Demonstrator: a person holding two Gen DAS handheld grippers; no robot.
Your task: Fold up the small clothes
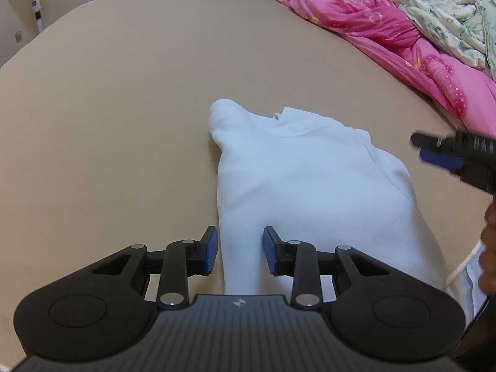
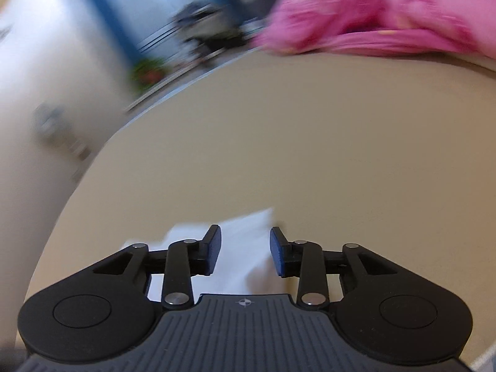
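Beige bed (image 1: 124,93), pink quilt (image 1: 387,31) bunched along its far right edge. White garment (image 1: 310,186) lies mid-bed, long axis running from my left claw (image 1: 240,251) away toward the quilt, hood end pointing far. Left claw released, jaws straddling the near strip, pads clear of it. Right claw (image 2: 245,251) also released, cloth under the gap; that view is blurred.

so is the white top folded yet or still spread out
Partly folded: the white fleece top lies on the beige sheet as a narrow strip, sides apparently turned in, collar end still extended. Its near end is hidden.
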